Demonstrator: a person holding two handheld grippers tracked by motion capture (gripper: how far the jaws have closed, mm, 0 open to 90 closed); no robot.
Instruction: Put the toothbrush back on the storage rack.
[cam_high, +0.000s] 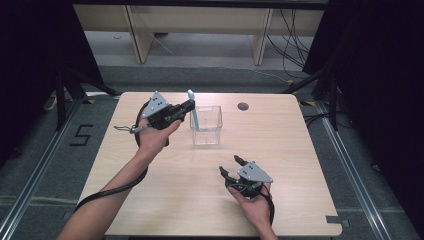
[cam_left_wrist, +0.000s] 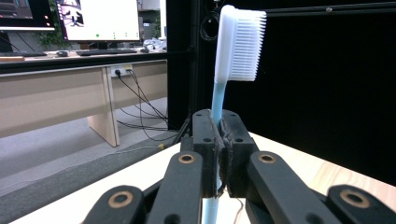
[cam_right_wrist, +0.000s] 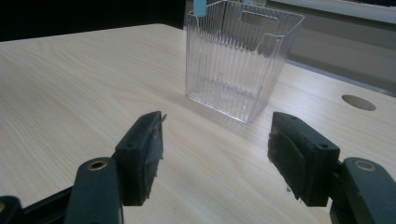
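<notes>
A light blue toothbrush (cam_high: 195, 110) with a white head (cam_left_wrist: 239, 44) stands upright, held by its handle. My left gripper (cam_high: 189, 106) is shut on it at the left rim of a clear ribbed plastic box (cam_high: 207, 125), and the handle's lower end reaches down over the box's left part. In the left gripper view the two black pads (cam_left_wrist: 209, 149) press on the blue handle, bristles facing right. My right gripper (cam_high: 231, 165) hovers open over the table's near right, its jaws wide apart and nothing between them (cam_right_wrist: 215, 149), pointing toward the clear box (cam_right_wrist: 238, 60).
The wooden table (cam_high: 150, 200) has a round cable hole (cam_high: 243, 106) at the back, right of the box. Desks, cables and dark curtains stand beyond the far edge. Bare wood lies between the box and the right gripper.
</notes>
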